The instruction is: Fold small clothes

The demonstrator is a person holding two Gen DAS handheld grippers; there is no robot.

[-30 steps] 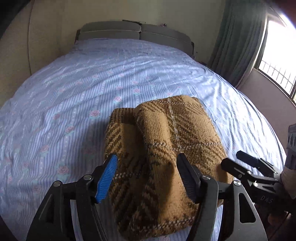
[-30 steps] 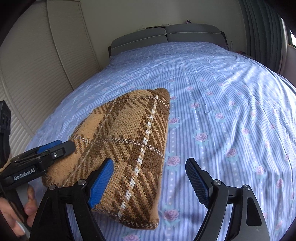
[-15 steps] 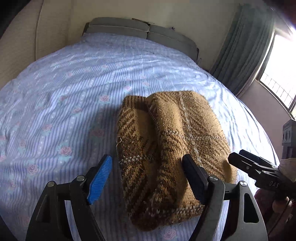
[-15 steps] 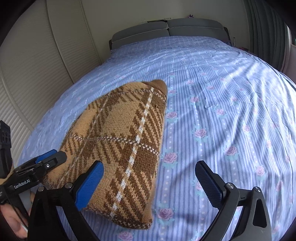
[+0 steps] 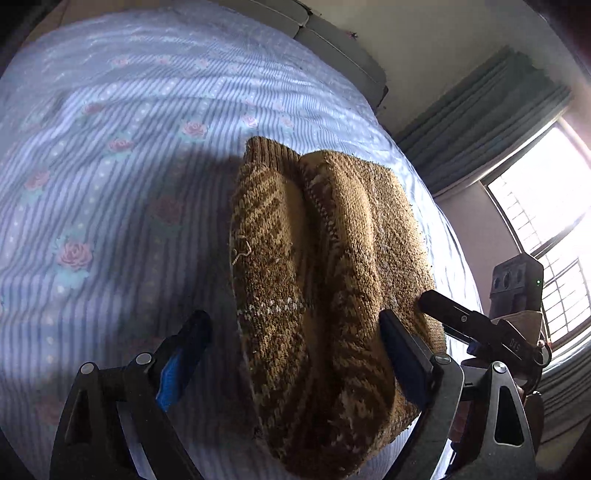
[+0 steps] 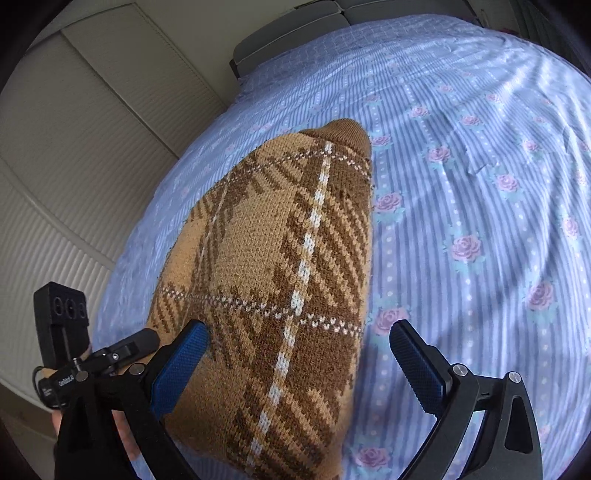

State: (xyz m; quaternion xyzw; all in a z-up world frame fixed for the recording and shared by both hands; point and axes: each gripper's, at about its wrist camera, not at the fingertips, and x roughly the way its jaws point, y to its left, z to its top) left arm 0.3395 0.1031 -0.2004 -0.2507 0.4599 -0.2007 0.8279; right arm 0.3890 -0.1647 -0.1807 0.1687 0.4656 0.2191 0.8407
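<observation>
Knitted sweater (image 5: 325,280), near edge cropped.

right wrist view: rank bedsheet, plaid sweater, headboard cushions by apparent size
1. bedsheet, covers the most area.
2. plaid sweater, a large patch, though it lies close to the camera.
3. headboard cushions, a thin strip, far off and cut by the frame's top, so likely understated.

The folded sweater (image 6: 280,280) lies on the bed (image 6: 480,221), headboard (image 6: 295,33) behind it.
</observation>
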